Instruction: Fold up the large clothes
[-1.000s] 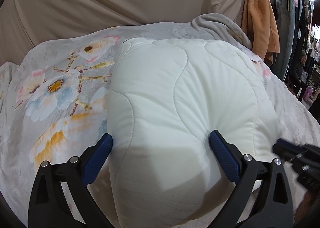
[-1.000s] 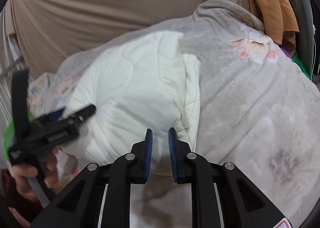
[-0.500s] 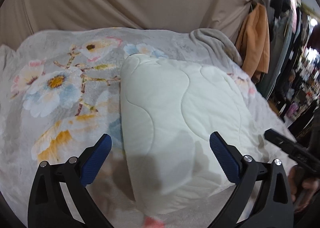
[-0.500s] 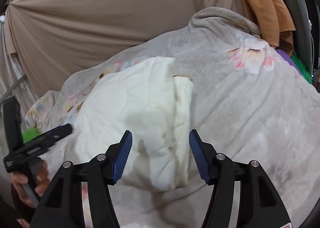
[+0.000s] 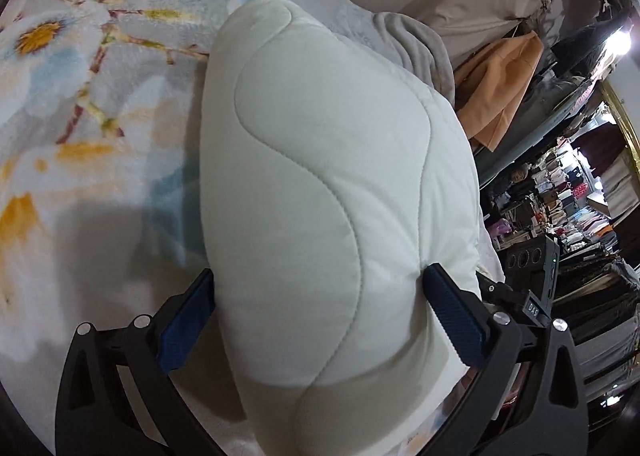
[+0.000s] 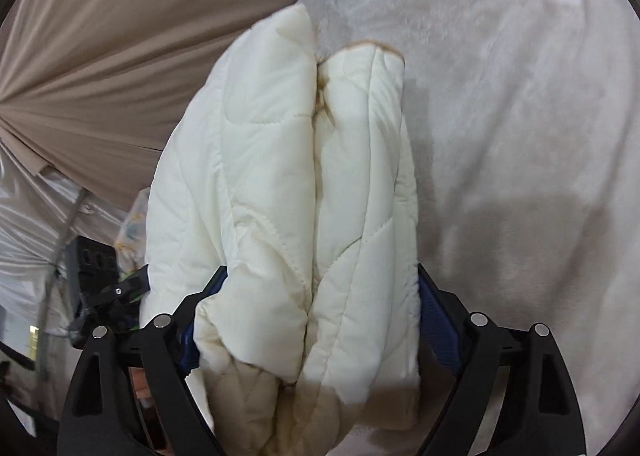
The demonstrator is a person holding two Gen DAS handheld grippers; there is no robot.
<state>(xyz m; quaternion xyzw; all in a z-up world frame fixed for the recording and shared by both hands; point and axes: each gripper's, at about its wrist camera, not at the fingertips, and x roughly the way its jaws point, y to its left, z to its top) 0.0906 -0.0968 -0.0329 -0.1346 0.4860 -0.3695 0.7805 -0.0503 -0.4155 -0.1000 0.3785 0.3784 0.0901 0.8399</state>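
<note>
Puffy cream quilted bundle [image 5: 320, 191] on a plush floral blanket [image 5: 80, 103]; left hand-held gripper [image 5: 320, 316] straddles it, spread wide; right hand-held gripper [image 6: 316, 320] is opening around its six-o'clock end.

Quilted garment [image 6: 304, 183] hides right claw's inner pads.

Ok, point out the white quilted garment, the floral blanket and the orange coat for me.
white quilted garment [image 5: 320, 175], left wrist view, on its stitched top panel.
floral blanket [image 5: 80, 87], left wrist view, on the printed flowers.
orange coat [image 5: 500, 83], left wrist view, on its hanging front.
</note>
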